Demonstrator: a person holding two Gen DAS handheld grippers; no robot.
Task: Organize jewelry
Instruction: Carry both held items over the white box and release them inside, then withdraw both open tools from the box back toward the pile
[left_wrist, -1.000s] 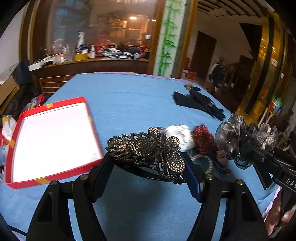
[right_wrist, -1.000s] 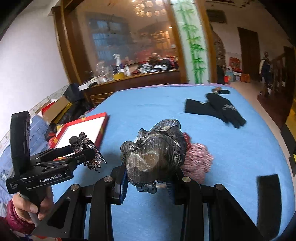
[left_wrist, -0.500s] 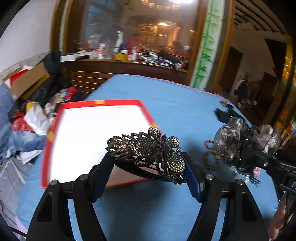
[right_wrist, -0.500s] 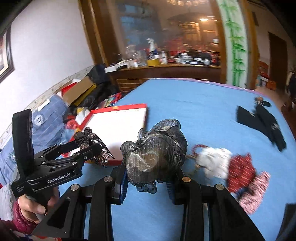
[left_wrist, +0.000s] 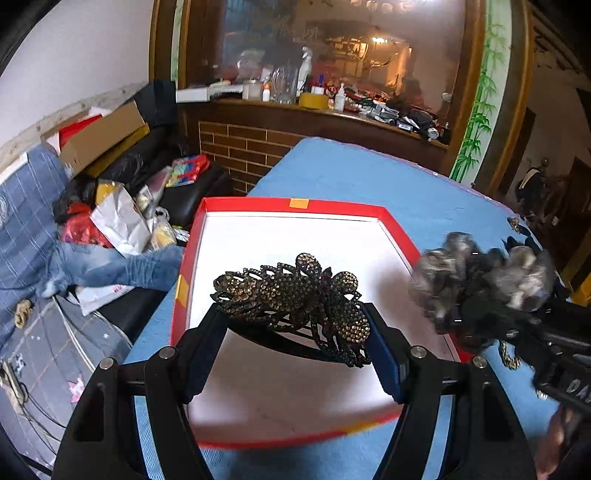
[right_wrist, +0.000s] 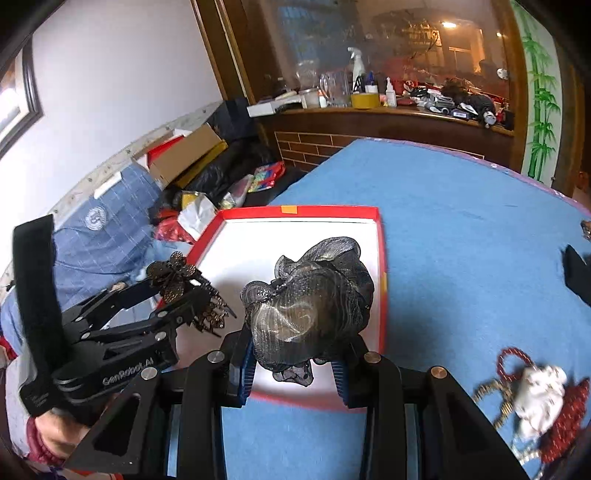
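My left gripper (left_wrist: 295, 332) is shut on a bronze rhinestone hair clip (left_wrist: 295, 295) and holds it above the red-rimmed white tray (left_wrist: 291, 207). My right gripper (right_wrist: 295, 354) is shut on a grey-black mesh hair bow (right_wrist: 310, 302), held over the tray's near right part (right_wrist: 295, 212). In the left wrist view the bow (left_wrist: 480, 277) hangs at the right of the tray. In the right wrist view the left gripper (right_wrist: 199, 306) with the clip (right_wrist: 177, 277) is at the tray's left edge.
Loose jewelry lies on the blue tablecloth (right_wrist: 461, 221) at the right: a red beaded loop (right_wrist: 513, 358), a white piece (right_wrist: 539, 391) and a gold chain (right_wrist: 491, 391). A black glove (right_wrist: 576, 273) lies farther right. Clutter and boxes (left_wrist: 110, 206) sit left of the table.
Both grippers have swung left from the jewelry pile to above the tray, each still holding its piece. The pile is now off to the right.
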